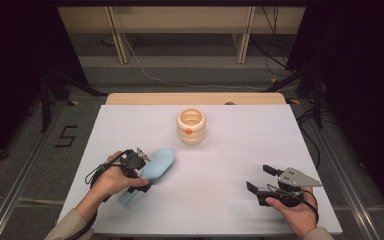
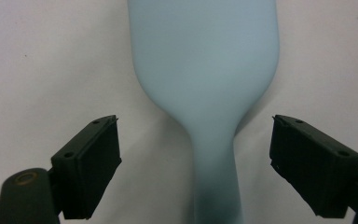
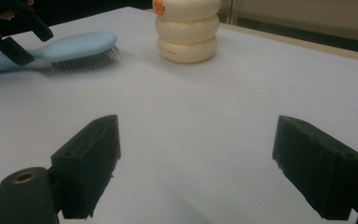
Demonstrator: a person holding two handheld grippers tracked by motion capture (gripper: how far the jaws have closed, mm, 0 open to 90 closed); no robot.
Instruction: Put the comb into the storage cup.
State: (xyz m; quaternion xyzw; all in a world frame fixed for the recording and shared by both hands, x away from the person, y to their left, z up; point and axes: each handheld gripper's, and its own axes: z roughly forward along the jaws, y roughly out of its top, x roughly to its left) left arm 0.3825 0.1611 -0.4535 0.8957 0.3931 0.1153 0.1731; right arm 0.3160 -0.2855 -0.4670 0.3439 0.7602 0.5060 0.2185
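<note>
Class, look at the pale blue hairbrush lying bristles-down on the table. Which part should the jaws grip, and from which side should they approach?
Probably the narrow handle, from above. The hairbrush lies flat on the table, and its handle is slim enough to sit between the jaws of the left gripper, which stand open either side of it; the head looks too wide.

A: What do you see around your white rectangular table (image 1: 220,165)?

B: You face a pale wooden frame with two upright legs (image 1: 180,30) on grey carpeted floor (image 1: 180,75). A thin white cable (image 1: 150,75) crosses it, black tripod legs (image 1: 60,85) flank both sides, and a black "5" floor marking (image 1: 66,136) sits left. The edges lie dark.
</note>
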